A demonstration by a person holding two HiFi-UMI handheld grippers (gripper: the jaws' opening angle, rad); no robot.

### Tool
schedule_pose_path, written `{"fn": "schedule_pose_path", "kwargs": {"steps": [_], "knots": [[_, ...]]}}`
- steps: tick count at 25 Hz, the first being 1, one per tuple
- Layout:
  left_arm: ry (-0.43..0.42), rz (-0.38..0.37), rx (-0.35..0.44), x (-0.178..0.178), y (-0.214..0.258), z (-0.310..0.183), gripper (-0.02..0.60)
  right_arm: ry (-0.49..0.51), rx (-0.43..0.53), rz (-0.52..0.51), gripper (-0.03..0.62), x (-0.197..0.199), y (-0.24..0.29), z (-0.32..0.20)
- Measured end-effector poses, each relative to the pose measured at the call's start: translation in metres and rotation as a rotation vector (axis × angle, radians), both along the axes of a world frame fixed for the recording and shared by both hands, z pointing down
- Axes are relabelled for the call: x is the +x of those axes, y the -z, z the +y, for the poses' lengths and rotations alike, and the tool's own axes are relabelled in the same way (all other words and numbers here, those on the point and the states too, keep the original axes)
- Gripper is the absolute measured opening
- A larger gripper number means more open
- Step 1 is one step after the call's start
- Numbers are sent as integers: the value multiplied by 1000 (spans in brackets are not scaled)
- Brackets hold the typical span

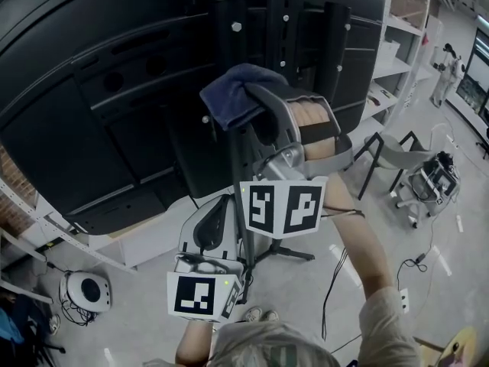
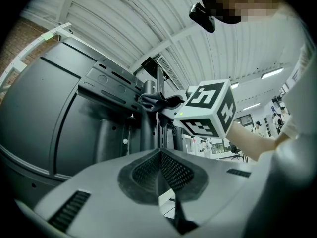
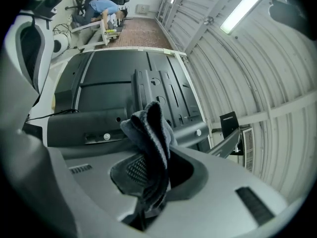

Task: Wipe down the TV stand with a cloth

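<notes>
We hold a crumpled dark blue fabric cloth (image 1: 231,95) in our grey right gripper (image 1: 258,107) up before the black metal TV stand (image 1: 229,33), with our left gripper (image 1: 212,229) lower.

A ceiling strip lamp (image 3: 246,7) burns white in the right gripper view, slightly blown out, and lights the pale ceiling evenly. The head view is dim and cool, and the black panel (image 1: 84,90) shows only a faint sheen. Both gripper views bow hard at the edges, with dark corners. The cloth (image 3: 151,133) looks sharp.
</notes>
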State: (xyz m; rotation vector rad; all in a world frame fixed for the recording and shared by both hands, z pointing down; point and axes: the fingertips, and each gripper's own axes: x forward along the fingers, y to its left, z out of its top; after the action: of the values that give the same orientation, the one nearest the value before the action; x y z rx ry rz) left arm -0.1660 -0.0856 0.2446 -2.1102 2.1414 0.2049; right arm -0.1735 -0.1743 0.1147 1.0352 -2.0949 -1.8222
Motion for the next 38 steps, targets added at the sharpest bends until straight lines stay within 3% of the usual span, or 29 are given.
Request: {"fn": "schedule_pose_path", "kwargs": {"steps": [38], "knots": [[49,38,-100,-15,-52,-8,15,9,-166,93,57,2,-145,-1]]}}
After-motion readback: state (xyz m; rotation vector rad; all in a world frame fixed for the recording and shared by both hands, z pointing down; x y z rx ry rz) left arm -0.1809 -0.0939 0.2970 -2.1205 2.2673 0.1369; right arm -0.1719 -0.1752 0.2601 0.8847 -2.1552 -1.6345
